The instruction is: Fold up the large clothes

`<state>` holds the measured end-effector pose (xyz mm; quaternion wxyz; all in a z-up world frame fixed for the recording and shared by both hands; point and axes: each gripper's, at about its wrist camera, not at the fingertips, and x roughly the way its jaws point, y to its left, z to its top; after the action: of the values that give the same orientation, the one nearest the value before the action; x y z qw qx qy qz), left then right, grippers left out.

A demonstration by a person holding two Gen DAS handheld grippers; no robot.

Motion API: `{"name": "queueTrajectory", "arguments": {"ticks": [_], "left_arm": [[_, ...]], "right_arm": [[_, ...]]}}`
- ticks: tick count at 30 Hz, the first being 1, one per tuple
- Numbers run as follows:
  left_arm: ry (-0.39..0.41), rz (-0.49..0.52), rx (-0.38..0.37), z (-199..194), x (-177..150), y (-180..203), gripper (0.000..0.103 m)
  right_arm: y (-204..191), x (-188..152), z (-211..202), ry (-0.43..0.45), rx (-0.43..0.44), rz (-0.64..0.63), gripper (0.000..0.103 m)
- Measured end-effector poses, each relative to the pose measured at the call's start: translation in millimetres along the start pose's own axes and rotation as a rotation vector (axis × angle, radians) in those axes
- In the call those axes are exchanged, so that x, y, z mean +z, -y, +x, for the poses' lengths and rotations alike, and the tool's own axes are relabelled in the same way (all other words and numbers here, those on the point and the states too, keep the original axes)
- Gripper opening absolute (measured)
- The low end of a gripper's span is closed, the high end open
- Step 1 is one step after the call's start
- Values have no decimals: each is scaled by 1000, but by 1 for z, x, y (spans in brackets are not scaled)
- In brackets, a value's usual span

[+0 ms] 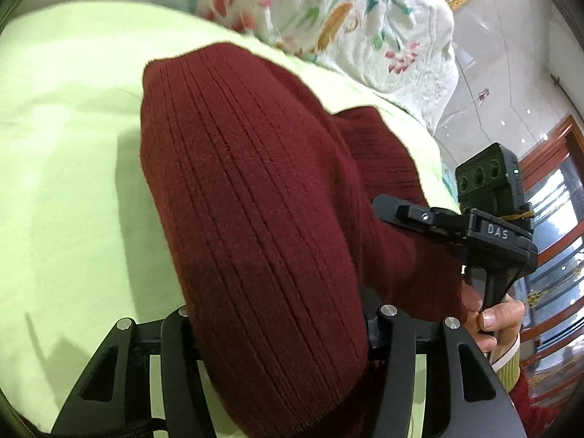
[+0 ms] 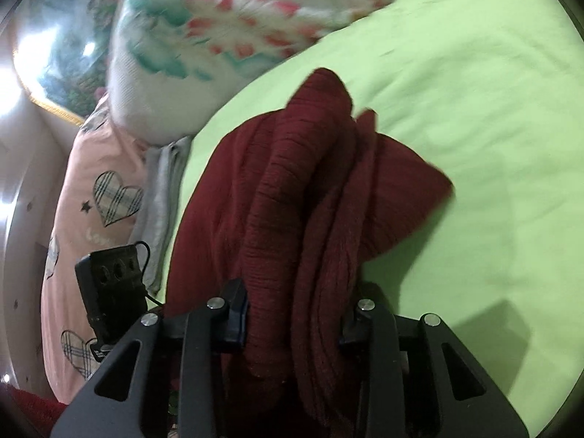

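**Sweater: handling notes for a two-claw fold**

Sweater (image 1: 262,197), dark red rib knit, hangs bunched between both of my claws above the green bed sheet (image 1: 65,153). Part of it trails down onto the sheet ahead of me; the rest is lifted.

Left claw (image 1: 281,325): clamped on a broad, smooth panel of the knit, which fills the whole gap between the fingers. Right claw (image 2: 295,314): clamped on a thick bundle of several layers, gathered into lengthwise rolls. In the left wrist view the right claw's body sits just beside the sweater, with my right hand (image 1: 500,321) on its handle.

Handling, as I judge it:
- Soft and limp. The knit has no stiffness, so any unsupported span will sag and crease.
- Moderately heavy for a garment. The knit looks thick and the bundle is bulky.
- Not slippery. The ribs should give the fingers purchase, but the knit will stretch if pulled hard.
- Not fragile, though fine ribs may snag on finger edges.

Where to hold: I would grip single layers at a hem or shoulder seam, claws well apart, not a wad. The right-hand bundle is too thick for a clean fold.

A floral quilt (image 2: 226,25) and pink heart-print pillow (image 2: 95,189) lie near the sheet's edge.
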<state>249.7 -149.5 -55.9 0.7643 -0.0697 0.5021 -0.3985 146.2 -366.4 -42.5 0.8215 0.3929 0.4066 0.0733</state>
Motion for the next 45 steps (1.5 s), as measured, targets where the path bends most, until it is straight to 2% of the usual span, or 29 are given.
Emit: {"name": "queueTrajectory", "arguments": {"ticks": [5,10,14,18,20,22,25,29,32,35,37,39,41,43,45], "left_arm": [[37,21,67,-83,-26,-31,54],[30,0,130,-122,-52,-66,55],[-11,-80,155,-108,-73,-99,61],[28,-111,138,-109,-80,-106,70],[27,-113,150,-109,-82,-105,72],[30,-122,152,-113,-84,-104,73],[46,-136,168,-128,-90,-105,74],[135,-148,179,-165,-101,-105,75],[219,-164,172,-188,-105,-105,72],[256,-150,134,-194,-103,-104,65],[247,-129,148,-190,-102,-102,56],[234,-105,167,-178,-99,-100,55],[190,-89,170,-160,-95,-99,55],[180,-69,181,-152,-91,-94,55],[174,-41,176,-150,-85,-83,55]], "right_arm": [[-49,-27,40,-22,143,-36,34],[-79,-45,83,-83,185,-78,34],[-74,-59,113,-137,119,-77,35],[-60,-63,116,-130,116,-18,41],[-63,-62,114,-124,82,-23,48],[-68,-63,110,-121,55,-38,50],[-75,-62,105,-104,20,-41,63],[-75,-61,73,-12,-33,-41,66],[-85,-60,55,50,-31,-78,66],[-101,-58,61,38,-18,-123,61],[-106,-57,75,9,-61,-135,57],[-105,-57,95,-33,-111,-137,52],[-101,-57,110,-69,-118,-120,31],[-100,-57,105,-58,-91,-118,18],[-100,-54,85,-5,-31,-107,16]]}}
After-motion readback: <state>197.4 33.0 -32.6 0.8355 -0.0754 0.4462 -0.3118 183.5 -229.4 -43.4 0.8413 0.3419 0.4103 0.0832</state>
